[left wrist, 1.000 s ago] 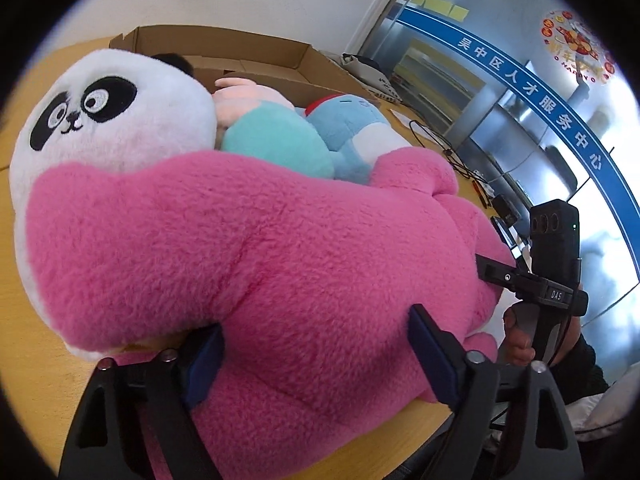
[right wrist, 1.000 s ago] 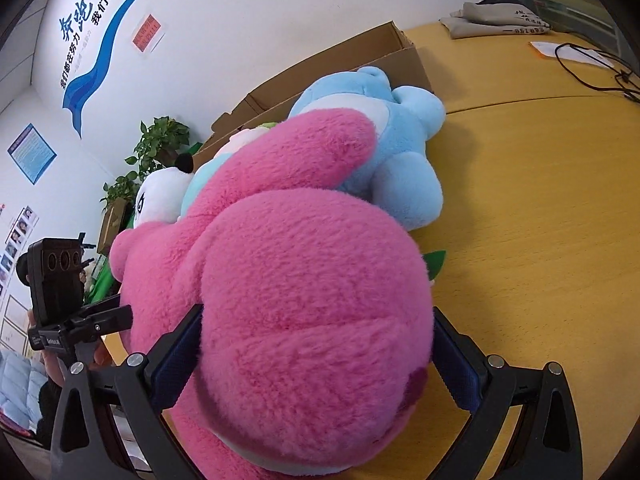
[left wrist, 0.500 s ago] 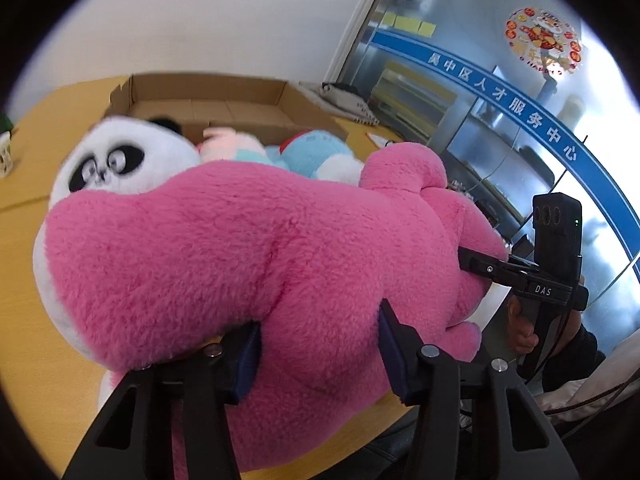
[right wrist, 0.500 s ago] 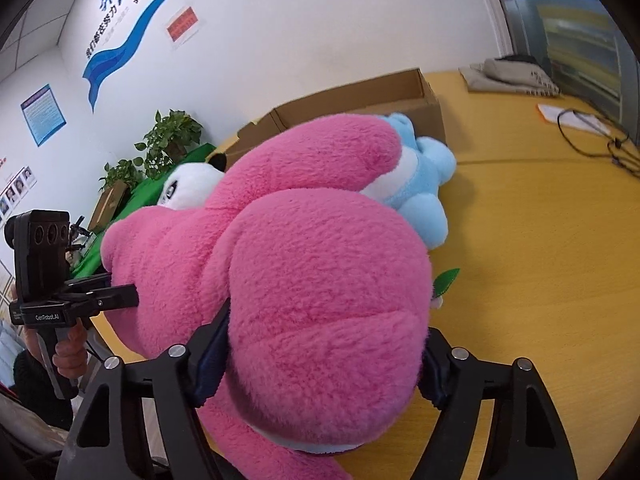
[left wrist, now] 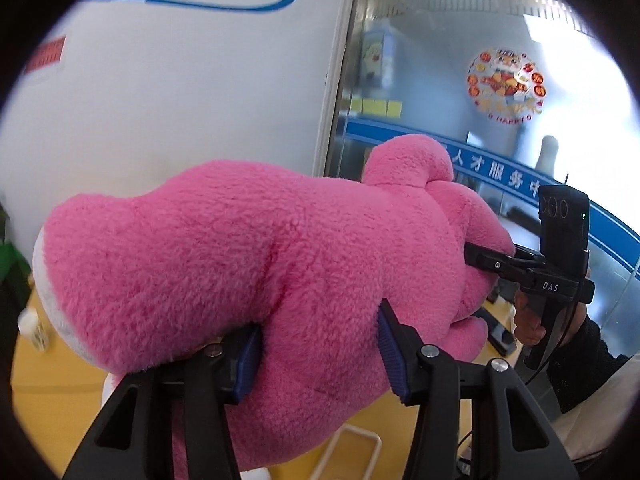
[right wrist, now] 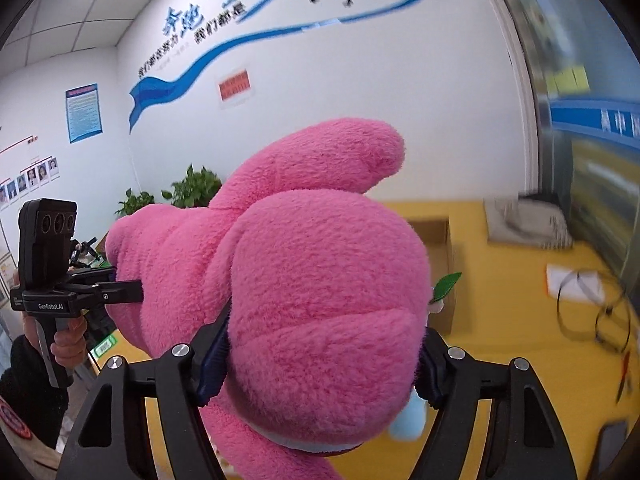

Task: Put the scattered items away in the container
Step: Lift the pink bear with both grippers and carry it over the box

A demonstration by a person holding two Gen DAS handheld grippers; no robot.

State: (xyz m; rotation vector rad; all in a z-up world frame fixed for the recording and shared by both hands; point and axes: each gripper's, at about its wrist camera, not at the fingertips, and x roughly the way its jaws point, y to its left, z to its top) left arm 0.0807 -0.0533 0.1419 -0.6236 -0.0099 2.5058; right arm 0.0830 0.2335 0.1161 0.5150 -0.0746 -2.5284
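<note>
A big pink plush toy fills both views, lifted off the yellow table. My left gripper is shut on its lower body, blue pads sunk into the fur. My right gripper grips the toy's rounded end, its jaws still closing a little, with the pads pressing the fur. Each view shows the other gripper clamped on the toy's far side: the right one, the left one. The cardboard box stands behind the toy, mostly hidden. A bit of the blue plush shows below.
Cables and a paper lie on the table at the right, with a grey folded cloth further back. Potted plants stand against the white wall. A small white bottle sits at the left.
Both grippers closed on the pink plush and lifted it well above the table. The panda and the other toys dropped out of view; walls now fill the background.
</note>
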